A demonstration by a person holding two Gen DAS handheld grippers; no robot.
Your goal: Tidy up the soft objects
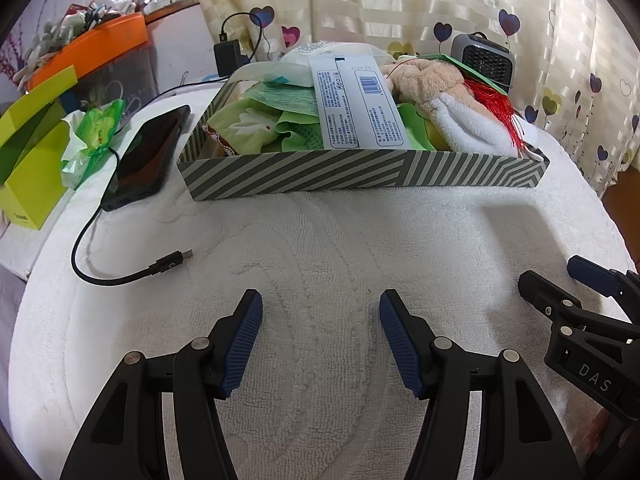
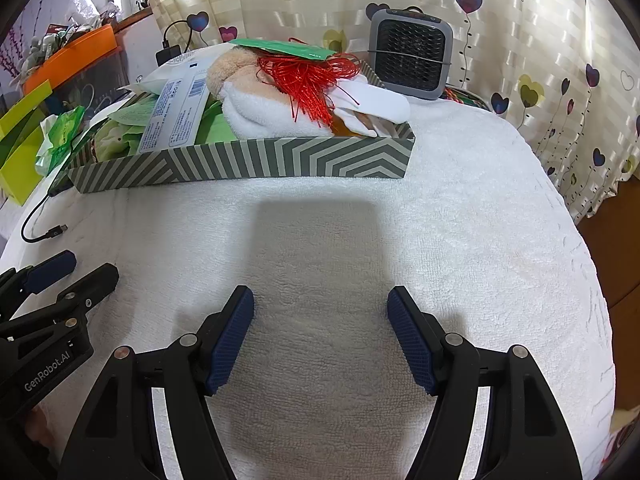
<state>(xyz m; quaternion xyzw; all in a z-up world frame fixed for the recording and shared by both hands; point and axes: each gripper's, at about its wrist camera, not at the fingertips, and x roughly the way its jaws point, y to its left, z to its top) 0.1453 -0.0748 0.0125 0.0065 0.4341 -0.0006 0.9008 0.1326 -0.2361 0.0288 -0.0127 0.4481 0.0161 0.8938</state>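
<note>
A grey-and-white striped box (image 1: pixel 320 172) (image 2: pixel 260 160) stands on a white towel (image 1: pixel 320 240). It holds a beige-and-white plush toy (image 1: pixel 440 92) (image 2: pixel 256 108), a red tassel (image 1: pixel 496 108) (image 2: pixel 312 80), a white printed packet (image 1: pixel 360 108) (image 2: pixel 176 112), green packets and a green rabbit cloth (image 1: pixel 248 124). My left gripper (image 1: pixel 321 296) hovers open over bare towel in front of the box, with nothing between its fingers. My right gripper (image 2: pixel 321 292) is beside it on the right, also open over bare towel. Each shows in the other's view: right gripper (image 1: pixel 556 276), left gripper (image 2: pixel 90 266).
A black phone (image 1: pixel 152 152) and a loose USB cable (image 1: pixel 172 260) lie left of the box. Further left are a yellow-green carton (image 1: pixel 28 152), crumpled green plastic (image 1: pixel 96 128) and an orange bin (image 1: pixel 88 48). A small grey heater (image 2: pixel 412 56) stands behind the box by a curtain.
</note>
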